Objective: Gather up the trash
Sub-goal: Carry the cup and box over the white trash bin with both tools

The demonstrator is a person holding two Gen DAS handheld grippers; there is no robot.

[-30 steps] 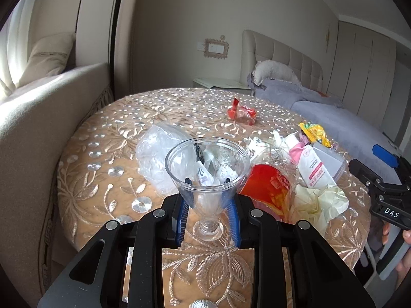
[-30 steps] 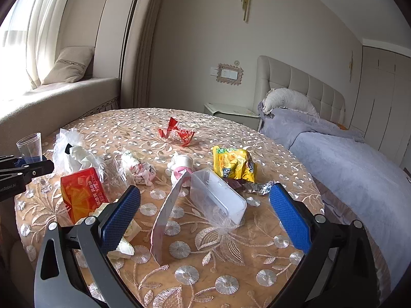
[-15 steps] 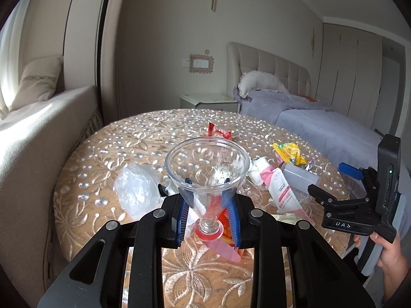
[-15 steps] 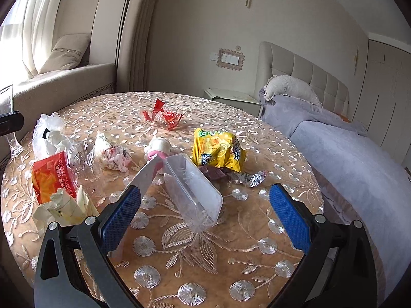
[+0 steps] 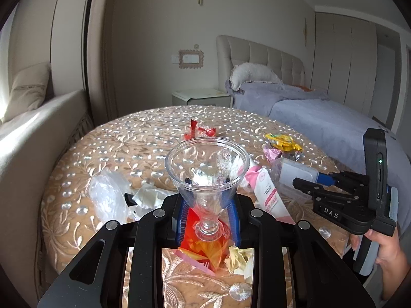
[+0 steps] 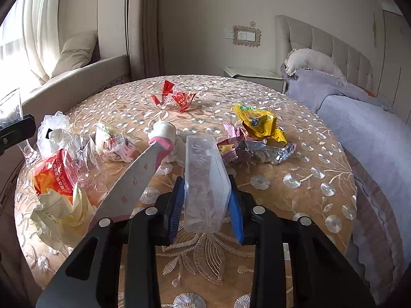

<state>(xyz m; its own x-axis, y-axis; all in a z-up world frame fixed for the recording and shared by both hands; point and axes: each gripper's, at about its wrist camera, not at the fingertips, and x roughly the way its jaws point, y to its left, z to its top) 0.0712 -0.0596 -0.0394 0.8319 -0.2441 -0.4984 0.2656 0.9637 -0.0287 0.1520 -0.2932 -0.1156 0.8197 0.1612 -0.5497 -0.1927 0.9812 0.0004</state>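
Right gripper [image 6: 206, 204] now clamped on clear plastic box [image 6: 205, 177], wide open half a second back (first real pickup). Box at near table [image 6: 295, 190] edge, not lifted. Left gripper [image 5: 208, 213] still pinching clear cup [image 5: 207, 177], above red wrapper [image 5: 203, 249].
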